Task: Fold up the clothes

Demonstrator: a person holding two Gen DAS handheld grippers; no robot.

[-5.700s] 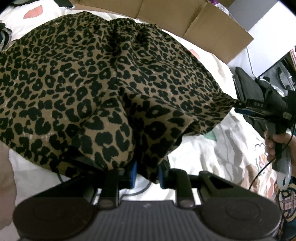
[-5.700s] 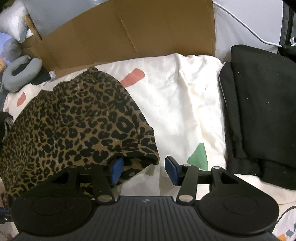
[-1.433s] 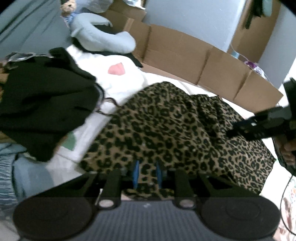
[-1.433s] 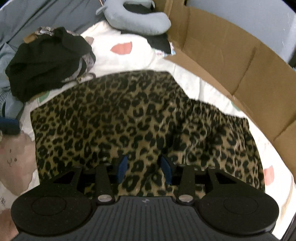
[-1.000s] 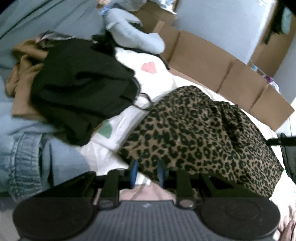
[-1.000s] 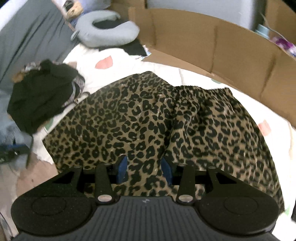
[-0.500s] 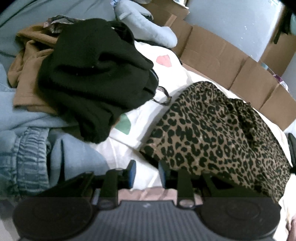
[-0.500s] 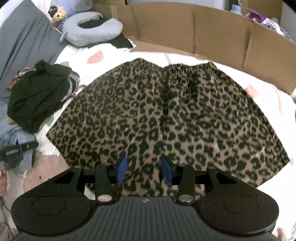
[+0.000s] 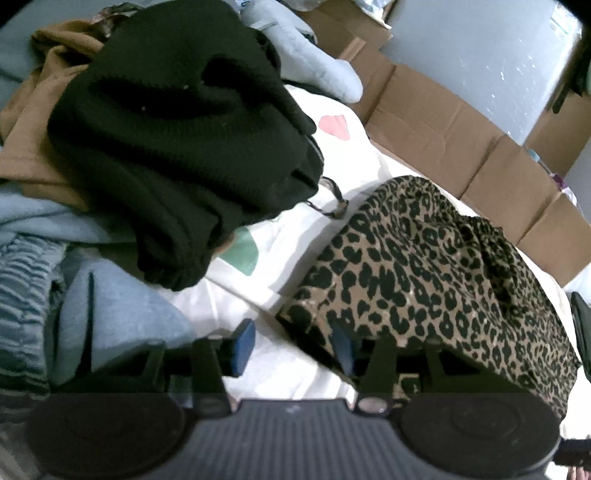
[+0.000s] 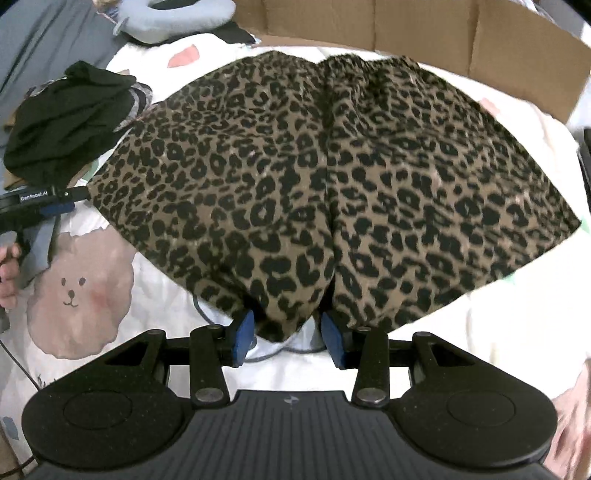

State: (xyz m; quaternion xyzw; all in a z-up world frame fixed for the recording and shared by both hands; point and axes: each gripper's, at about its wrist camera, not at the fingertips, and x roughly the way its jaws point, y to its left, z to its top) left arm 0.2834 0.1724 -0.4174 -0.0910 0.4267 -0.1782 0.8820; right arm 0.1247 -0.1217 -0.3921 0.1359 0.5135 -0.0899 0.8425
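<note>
A leopard-print garment (image 10: 332, 177) lies spread flat on the white printed bedsheet (image 10: 159, 295). In the left wrist view the garment (image 9: 424, 269) fills the right side. My left gripper (image 9: 291, 345) is open and empty, just off the garment's near left corner; its right finger sits at the corner's edge. It also shows in the right wrist view (image 10: 55, 201) beside that corner. My right gripper (image 10: 288, 338) is open, with the garment's near hem lying loose between its blue pads.
A black garment (image 9: 177, 140) lies heaped on brown and light-blue clothes (image 9: 110, 306) at the left. Cardboard panels (image 9: 461, 140) stand along the bed's far side. A grey neck pillow (image 10: 173, 14) lies at the back left.
Both grippers have opened and let go of the leopard garment, which now lies spread flat. My left gripper has drawn back off its corner.
</note>
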